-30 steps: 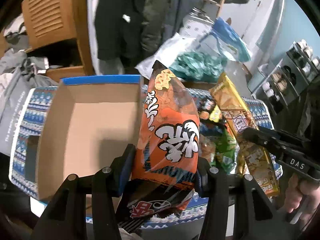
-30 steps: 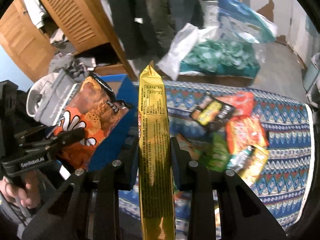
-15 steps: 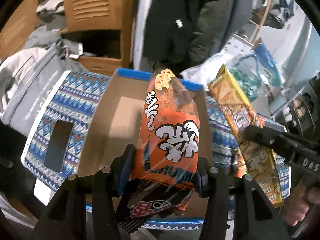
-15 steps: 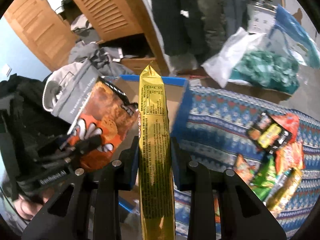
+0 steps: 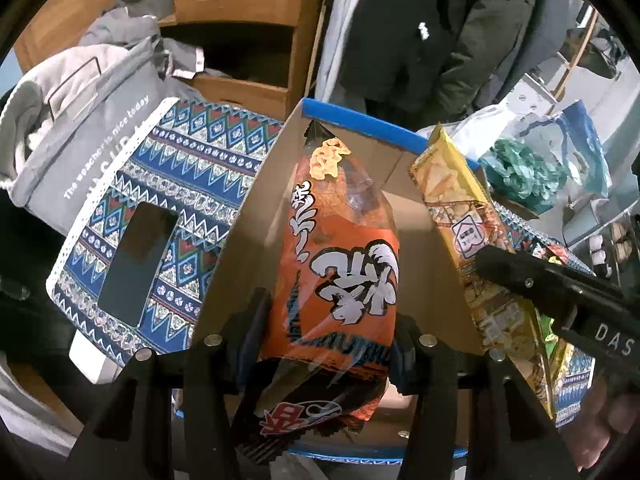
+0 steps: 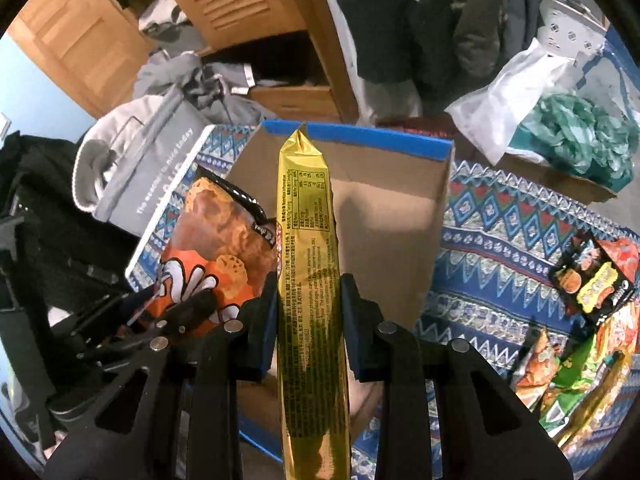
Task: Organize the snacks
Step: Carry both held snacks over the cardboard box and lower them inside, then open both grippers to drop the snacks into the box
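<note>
My left gripper [image 5: 328, 344] has its jaws clamped on an orange snack bag [image 5: 344, 264] at the centre of the frame, over the open cardboard box [image 5: 248, 248] with its blue rim. My right gripper [image 6: 308, 312] pinches a long gold snack pack [image 6: 310, 264] upright over the same box. More snack packets [image 6: 592, 284] lie at right on the patterned desk [image 6: 500, 240].

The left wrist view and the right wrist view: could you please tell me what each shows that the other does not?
Only the left wrist view shows the orange bag's front and the yellow packet's picture side. Only the right wrist view shows the loose snacks on the patterned cloth. Both show the empty cardboard box, each snack clamped over it, and the grey bag.
</note>
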Tool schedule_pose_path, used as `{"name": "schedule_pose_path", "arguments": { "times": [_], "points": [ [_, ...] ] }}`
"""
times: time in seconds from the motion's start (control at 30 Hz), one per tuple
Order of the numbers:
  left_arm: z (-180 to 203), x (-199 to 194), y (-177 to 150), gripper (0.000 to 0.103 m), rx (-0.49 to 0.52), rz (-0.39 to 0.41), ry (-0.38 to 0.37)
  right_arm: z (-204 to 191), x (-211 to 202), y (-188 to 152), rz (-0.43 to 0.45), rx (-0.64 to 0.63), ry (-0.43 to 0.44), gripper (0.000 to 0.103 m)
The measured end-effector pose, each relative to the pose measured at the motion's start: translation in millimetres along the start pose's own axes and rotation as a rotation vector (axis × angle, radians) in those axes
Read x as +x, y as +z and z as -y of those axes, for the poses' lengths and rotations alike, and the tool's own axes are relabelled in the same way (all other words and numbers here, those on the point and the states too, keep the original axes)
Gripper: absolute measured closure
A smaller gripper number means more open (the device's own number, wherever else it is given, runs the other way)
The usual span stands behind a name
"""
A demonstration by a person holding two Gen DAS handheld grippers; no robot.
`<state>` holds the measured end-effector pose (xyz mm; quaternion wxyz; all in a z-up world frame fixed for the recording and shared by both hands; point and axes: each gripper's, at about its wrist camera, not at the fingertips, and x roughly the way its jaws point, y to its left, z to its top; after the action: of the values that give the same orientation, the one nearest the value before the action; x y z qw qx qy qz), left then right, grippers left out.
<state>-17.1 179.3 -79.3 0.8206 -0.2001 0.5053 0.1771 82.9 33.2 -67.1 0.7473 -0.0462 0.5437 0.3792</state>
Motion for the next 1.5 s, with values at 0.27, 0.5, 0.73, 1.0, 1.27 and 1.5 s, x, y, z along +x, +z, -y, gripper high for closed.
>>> {"name": "schedule_pose_path", "arguments": {
  "times": [0.27, 0.5, 0.73, 1.0, 1.27, 1.5],
  "points": [
    [-5.5, 3.4, 0.0, 0.048, -0.034, -0.006, 0.025, -0.4, 7.5, 4.7, -0.009, 0.028, -0.001, 0.064],
    [-1.1, -4.0, 0.5, 0.035, -0.051, 0.003, -0.006, 6.9, -2.4, 3.3, 0.016, 0.037, -0.058, 0.044],
    [15.8, -9.7, -1.8, 0.033, -0.02, 0.006, -0.024, 16.3, -19.1, -2.8, 0.043, 0.045, -0.1, 0.043],
    [41.6, -14.6, -6.3, 0.032, 0.021, 0.001, -0.061, 34.0, -37.8, -14.7, 0.058, 0.054, -0.139, 0.043],
    [70.4, -19.0, -10.2, 0.032, 0.06, -0.003, -0.087, 61.6, -62.3, -31.0, 0.08, 0.083, -0.182, 0.043],
    [104.3, -20.3, -16.9, 0.032, 0.115, -0.015, -0.107, 94.5, -80.3, -52.3, 0.086, 0.127, -0.211, 0.043]
  ]
}}
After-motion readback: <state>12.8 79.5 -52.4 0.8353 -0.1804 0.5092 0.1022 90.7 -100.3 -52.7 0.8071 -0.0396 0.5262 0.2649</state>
